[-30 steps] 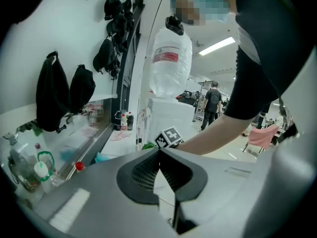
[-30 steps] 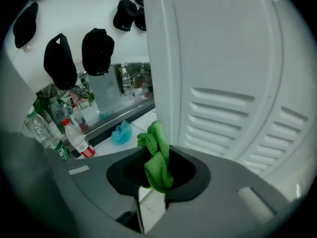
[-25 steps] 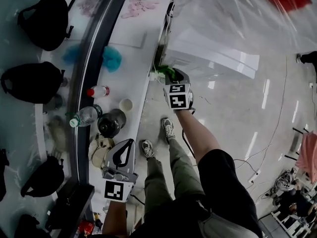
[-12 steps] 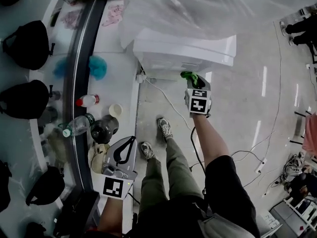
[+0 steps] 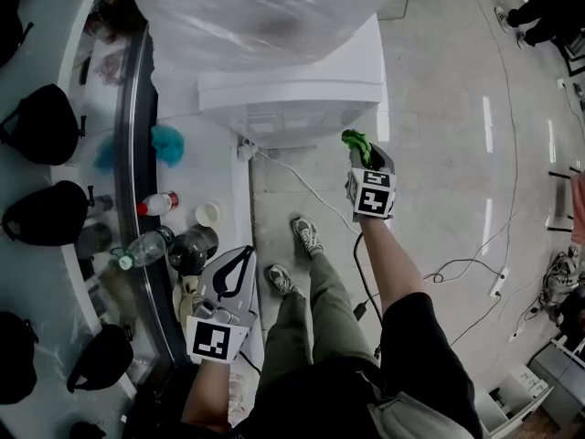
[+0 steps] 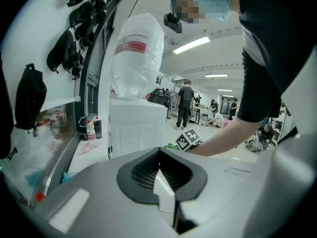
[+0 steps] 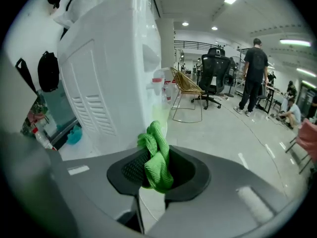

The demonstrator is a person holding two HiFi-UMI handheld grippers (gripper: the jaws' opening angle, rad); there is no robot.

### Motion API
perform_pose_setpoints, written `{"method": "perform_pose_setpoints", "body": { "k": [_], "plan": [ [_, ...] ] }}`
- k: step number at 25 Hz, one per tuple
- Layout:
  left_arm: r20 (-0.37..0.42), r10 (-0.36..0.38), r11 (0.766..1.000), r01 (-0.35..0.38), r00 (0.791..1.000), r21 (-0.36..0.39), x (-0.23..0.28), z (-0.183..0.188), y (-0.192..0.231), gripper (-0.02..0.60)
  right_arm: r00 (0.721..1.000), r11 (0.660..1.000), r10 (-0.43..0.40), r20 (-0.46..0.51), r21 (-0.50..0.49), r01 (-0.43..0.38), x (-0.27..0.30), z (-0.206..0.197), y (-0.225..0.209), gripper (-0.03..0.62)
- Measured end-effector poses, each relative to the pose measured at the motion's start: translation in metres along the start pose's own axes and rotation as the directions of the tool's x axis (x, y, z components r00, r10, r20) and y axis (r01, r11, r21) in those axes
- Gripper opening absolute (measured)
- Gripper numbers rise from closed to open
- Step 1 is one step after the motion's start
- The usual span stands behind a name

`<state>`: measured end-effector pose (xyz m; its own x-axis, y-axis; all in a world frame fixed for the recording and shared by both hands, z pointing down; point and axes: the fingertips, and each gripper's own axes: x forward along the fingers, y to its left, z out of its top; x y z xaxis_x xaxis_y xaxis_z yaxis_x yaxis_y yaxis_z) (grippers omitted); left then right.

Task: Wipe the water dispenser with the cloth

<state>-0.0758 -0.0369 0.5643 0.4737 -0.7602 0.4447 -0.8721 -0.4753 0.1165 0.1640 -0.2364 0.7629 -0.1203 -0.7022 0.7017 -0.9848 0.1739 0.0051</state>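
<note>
The white water dispenser (image 5: 292, 99) stands by the counter's end, a plastic-wrapped bottle (image 5: 247, 7) on top. My right gripper (image 5: 364, 156) is shut on a bunched green cloth (image 5: 356, 144), held just off the dispenser's near right corner. In the right gripper view the green cloth (image 7: 156, 157) sticks out of the jaws beside the dispenser's vented back panel (image 7: 94, 108). My left gripper (image 5: 233, 271) hangs low over the counter edge, jaws shut with nothing in them. From the left gripper view the dispenser (image 6: 136, 128) is ahead.
A white counter (image 5: 215, 154) runs along the left with bottles (image 5: 146, 242), a dark kettle (image 5: 187, 250), a small cup (image 5: 208, 213) and a teal cloth (image 5: 166, 142). Black bags (image 5: 46, 122) hang on the wall. A white cable (image 5: 302, 186) trails over the floor. People stand far off (image 7: 252, 76).
The right gripper with the green cloth has shifted from the dispenser's left front toward its right corner. My view swung so the dispenser sits centred. The left gripper stayed low.
</note>
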Motion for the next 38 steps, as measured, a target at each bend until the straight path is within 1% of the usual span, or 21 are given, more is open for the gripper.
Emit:
{"method": "perform_pose_setpoints", "body": {
  "k": [5, 10, 12, 16, 20, 24, 26, 30, 38],
  "plan": [
    [0.019, 0.004, 1.000, -0.004, 1.000, 0.013, -0.003, 0.014, -0.005, 0.002, 0.995, 0.995, 0.055, 0.081, 0.075, -0.061, -0.057, 0.011, 0.005, 0.094],
    [0.068, 0.006, 1.000, -0.008, 0.998, 0.022, -0.017, 0.035, -0.012, 0.002, 0.978, 0.980, 0.133, 0.158, 0.124, -0.153, -0.140, 0.022, 0.030, 0.094],
    [0.085, 0.009, 1.000, -0.011, 0.996, 0.024, -0.026, 0.044, -0.015, 0.002, 0.971, 0.975, 0.148, 0.189, 0.136, -0.175, -0.173, 0.028, 0.036, 0.094],
    [0.166, 0.038, 0.999, -0.042, 0.985, 0.018, -0.042, 0.058, -0.011, 0.002, 0.951, 0.976, 0.160, 0.264, 0.104, -0.193, -0.230, 0.054, 0.044, 0.094],
    [0.182, 0.037, 0.999, -0.042, 0.983, 0.027, -0.068, 0.067, -0.017, 0.002, 0.929, 0.969, 0.198, 0.312, 0.078, -0.233, -0.286, 0.070, 0.058, 0.094],
    [0.212, 0.045, 0.998, -0.052, 0.976, 0.028, -0.091, 0.081, -0.019, 0.002, 0.910, 0.963, 0.241, 0.336, 0.031, -0.267, -0.331, 0.084, 0.073, 0.094],
    [0.227, 0.054, 0.998, -0.062, 0.972, 0.029, -0.101, 0.087, -0.019, 0.002, 0.899, 0.961, 0.254, 0.356, 0.015, -0.277, -0.348, 0.091, 0.079, 0.094],
    [0.231, 0.061, 0.997, -0.072, 0.971, 0.039, -0.122, 0.093, -0.022, 0.002, 0.880, 0.960, 0.258, 0.399, -0.004, -0.280, -0.377, 0.104, 0.089, 0.093],
    [0.251, 0.084, 0.994, -0.098, 0.964, 0.041, -0.149, 0.103, -0.022, 0.002, 0.852, 0.962, 0.252, 0.459, -0.027, -0.271, -0.413, 0.117, 0.098, 0.092]
  ]
}}
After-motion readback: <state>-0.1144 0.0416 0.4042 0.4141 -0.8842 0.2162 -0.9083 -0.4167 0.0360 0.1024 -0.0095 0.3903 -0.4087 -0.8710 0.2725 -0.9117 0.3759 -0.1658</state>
